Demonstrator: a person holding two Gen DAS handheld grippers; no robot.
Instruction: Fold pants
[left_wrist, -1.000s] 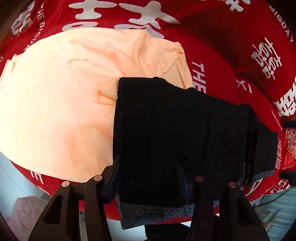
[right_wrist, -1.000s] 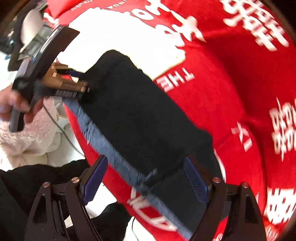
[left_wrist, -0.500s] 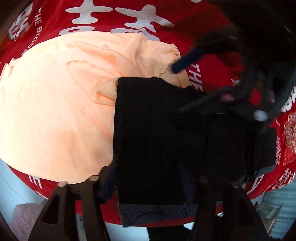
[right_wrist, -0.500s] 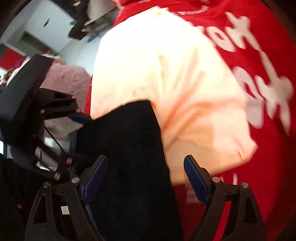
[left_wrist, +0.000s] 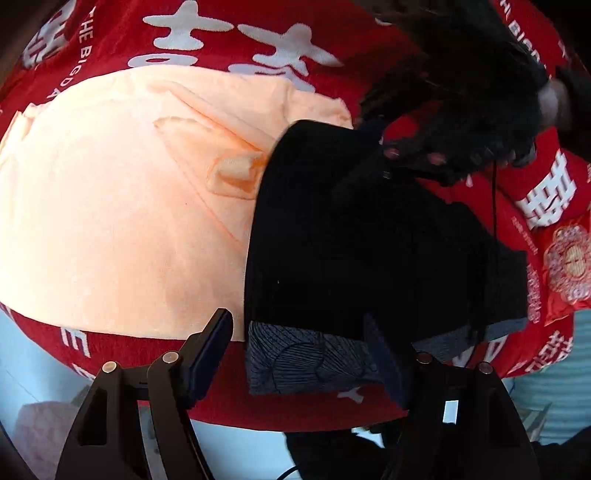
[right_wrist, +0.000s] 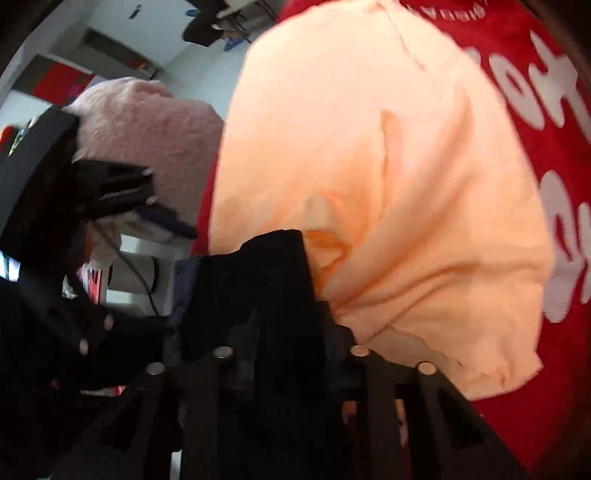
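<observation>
Red printed cloth (left_wrist: 258, 33) covers the worktop, with folded black fabric pants (left_wrist: 351, 240) lying partly on a peach garment (left_wrist: 110, 203). Left tool (left_wrist: 299, 354) hangs open; right tool (right_wrist: 284, 354) is closing on their soft, limp far edge.

Right gripper (left_wrist: 424, 155) all blurry and dark over the black pants (left_wrist: 351, 258). Peach cloth (right_wrist: 388, 184) partly hidden under the pants. Fingertips buried in black folds.

One blk pants (left_wrist: 354, 236), one peach cloth (left_wrist: 122, 206), one red tablecloth (left_wrist: 229, 29), two tools: left (left_wrist: 299, 350), right (right_wrist: 284, 354).
</observation>
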